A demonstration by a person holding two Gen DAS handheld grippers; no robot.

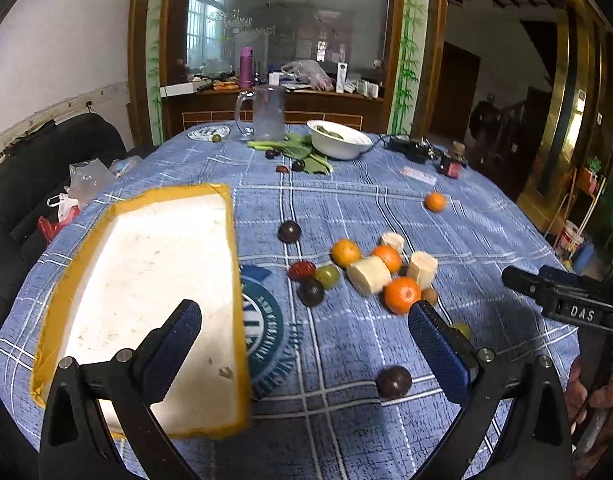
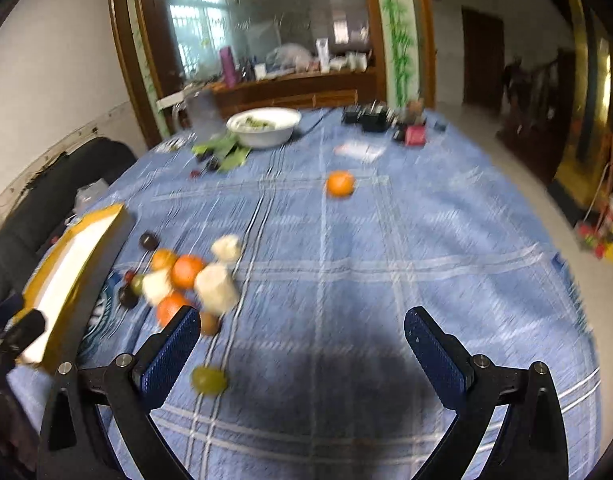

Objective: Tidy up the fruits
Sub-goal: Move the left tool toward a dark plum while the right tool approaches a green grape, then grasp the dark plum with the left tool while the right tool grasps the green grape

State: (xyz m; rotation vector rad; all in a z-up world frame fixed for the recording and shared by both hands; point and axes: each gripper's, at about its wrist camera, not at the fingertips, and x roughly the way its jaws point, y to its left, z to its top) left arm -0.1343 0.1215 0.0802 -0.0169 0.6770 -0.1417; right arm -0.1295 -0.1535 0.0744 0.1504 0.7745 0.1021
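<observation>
Blue checked cloth covers the table; at its left lies a white foam tray with a yellow rim, nothing inside it; the left gripper hangs over the near part of the cloth with both blue-padded fingers spread wide and nothing between them, its left finger in front of the tray's near corner; a dark plum lies on the cloth between the fingers; just past the tray's right edge sits another dark plum; right of that the fruit gathers in a loose heap: a red date, a green grape and a dark fruit touching one another, then an orange, three peeled banana chunks and two more oranges, the nearest of them just beyond the right finger's tip; a lone orange rests well apart, farther back on the right; at the far end stand a glass mug and a white bowl on green leaves.

From the right wrist, blurred, the right gripper is likewise spread open and grasps nothing; its left finger stands in front of the heap's near edge, with a green grape on the cloth just beside that finger; bare cloth fills the space between the fingers; a hand grips its handle at the far right of the left wrist view.
</observation>
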